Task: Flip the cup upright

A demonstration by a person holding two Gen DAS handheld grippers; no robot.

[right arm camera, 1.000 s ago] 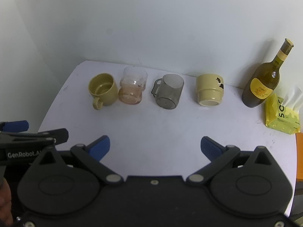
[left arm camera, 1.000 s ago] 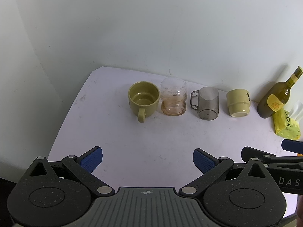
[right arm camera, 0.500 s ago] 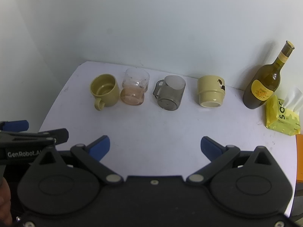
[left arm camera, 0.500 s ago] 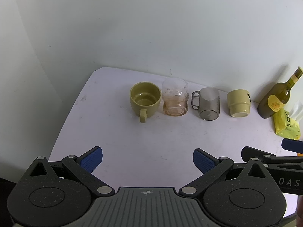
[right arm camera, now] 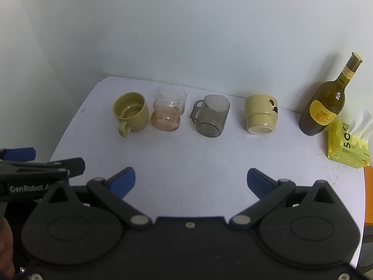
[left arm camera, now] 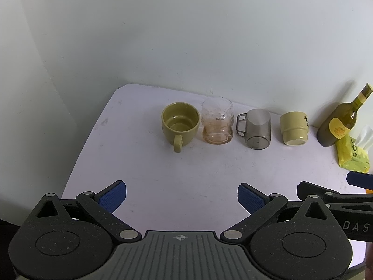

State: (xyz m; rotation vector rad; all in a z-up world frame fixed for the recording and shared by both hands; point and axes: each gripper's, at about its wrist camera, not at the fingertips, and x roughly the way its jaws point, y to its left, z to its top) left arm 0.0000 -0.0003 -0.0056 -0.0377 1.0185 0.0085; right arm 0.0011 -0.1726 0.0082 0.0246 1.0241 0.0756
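Four cups stand in a row at the back of the white table (left arm camera: 186, 170). An olive mug (left arm camera: 180, 123) (right arm camera: 131, 115) stands upright, handle toward me. A clear pinkish glass (left arm camera: 217, 121) (right arm camera: 169, 112), a grey translucent mug (left arm camera: 257, 128) (right arm camera: 211, 119) and a cream cup (left arm camera: 294, 128) (right arm camera: 260, 116) show their bases toward me. My left gripper (left arm camera: 181, 197) and my right gripper (right arm camera: 191, 180) are both open and empty, held well short of the cups.
A green wine bottle (right arm camera: 326, 107) (left arm camera: 340, 123) stands at the back right beside a yellow tissue pack (right arm camera: 348, 144) (left arm camera: 354, 154). An orange object (right arm camera: 368, 193) sits at the right edge. White walls close the back and left.
Both views have shifted slightly; the cups sit a little further right and lower in each frame. No cup has moved and both grippers stay open.
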